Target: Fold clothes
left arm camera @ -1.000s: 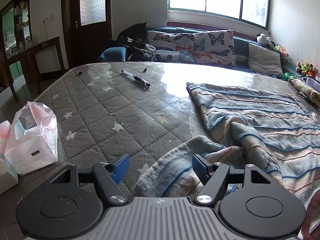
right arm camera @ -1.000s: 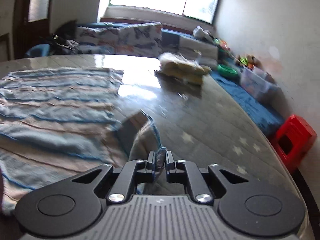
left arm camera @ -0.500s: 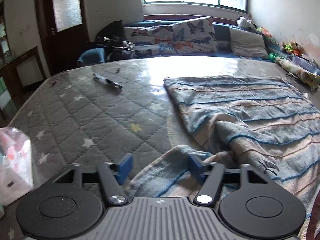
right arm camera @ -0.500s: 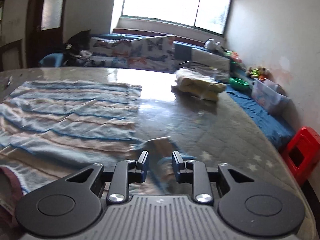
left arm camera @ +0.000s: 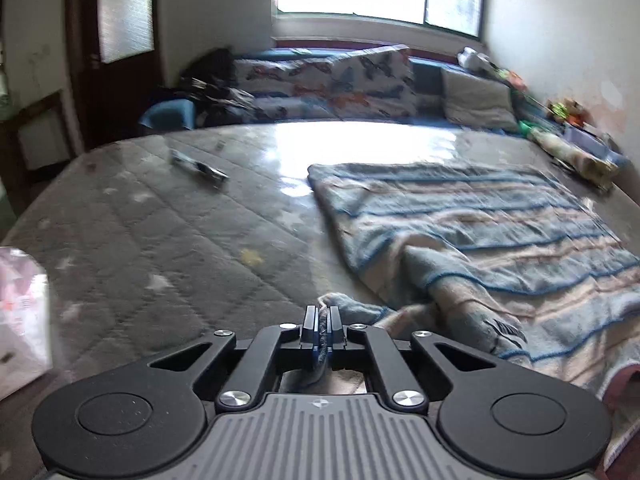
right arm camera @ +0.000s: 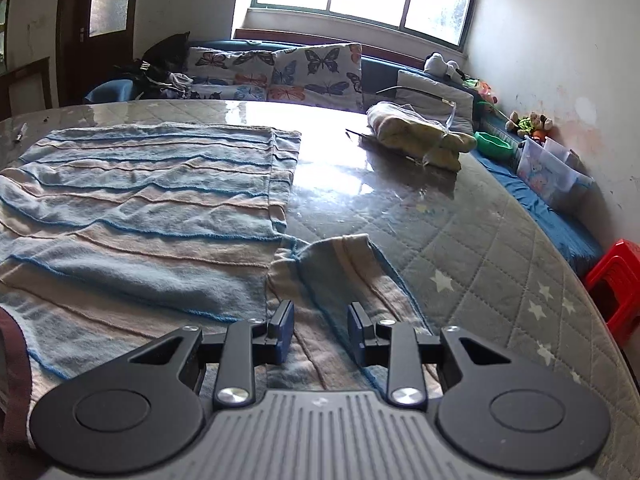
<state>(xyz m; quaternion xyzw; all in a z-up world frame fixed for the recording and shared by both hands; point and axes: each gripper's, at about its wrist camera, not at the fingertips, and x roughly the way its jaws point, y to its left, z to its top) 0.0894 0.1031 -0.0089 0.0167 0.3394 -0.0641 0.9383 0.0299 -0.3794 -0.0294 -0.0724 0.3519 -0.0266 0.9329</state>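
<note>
Now the left gripper (left arm camera: 321, 322) is pinching the near-left corner of the striped garment (left arm camera: 472, 232) lying on the mattress (left arm camera: 152, 240), while the right gripper (right arm camera: 320, 330) is hovering, jaws apart, over its near-right sleeve (right arm camera: 340, 268).

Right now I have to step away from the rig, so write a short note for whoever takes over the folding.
Left claw: shut on the near left corner of the striped garment, fabric pinched between its pads.
Right claw: open, holding nothing, poised just above the garment's turned-over right sleeve.
Garment: spread mostly flat on the grey quilted mattress, near edge rumpled. A second, yellowish bundle lies at the far right, untouched.
Done: left corner gripped.
Left: close the right claw on the sleeve side, probably, then make the folds; none shows yet.
</note>
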